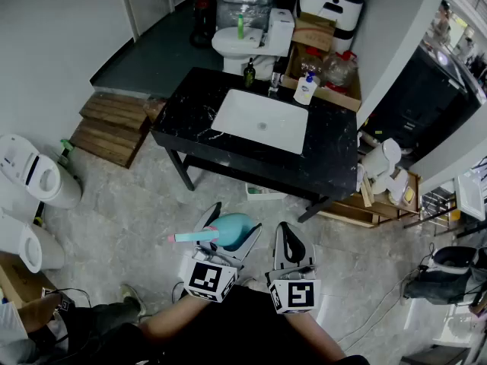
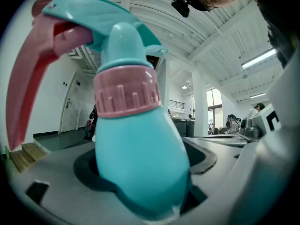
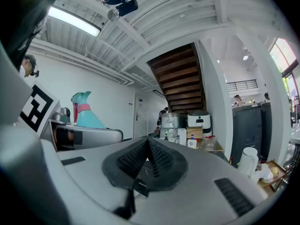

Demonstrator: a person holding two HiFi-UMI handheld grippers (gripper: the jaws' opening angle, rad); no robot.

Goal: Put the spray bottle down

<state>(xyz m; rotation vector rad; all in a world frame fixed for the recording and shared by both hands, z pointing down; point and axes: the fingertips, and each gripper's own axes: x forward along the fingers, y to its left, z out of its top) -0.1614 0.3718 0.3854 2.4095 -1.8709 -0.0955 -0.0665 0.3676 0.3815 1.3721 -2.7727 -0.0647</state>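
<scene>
A teal spray bottle (image 1: 233, 230) with a pink collar and pink trigger (image 1: 186, 237) lies sideways in my left gripper (image 1: 230, 233), held in the air above the floor, in front of the counter. In the left gripper view the spray bottle (image 2: 140, 158) fills the space between the jaws, its body pressed by both pads, nozzle head up and to the left. My right gripper (image 1: 288, 233) hangs just to the right of it, shut, with its pads (image 3: 159, 161) meeting and nothing between them. From the right gripper view the spray bottle (image 3: 84, 114) shows at the left.
Ahead stands a black counter (image 1: 190, 112) with a white sink (image 1: 262, 120), a soap dispenser (image 1: 305, 88) and small bottles at its back edge. White toilets (image 1: 38, 177) and wooden steps (image 1: 114, 124) are at the left. A white kettle (image 1: 380, 158) sits at the right.
</scene>
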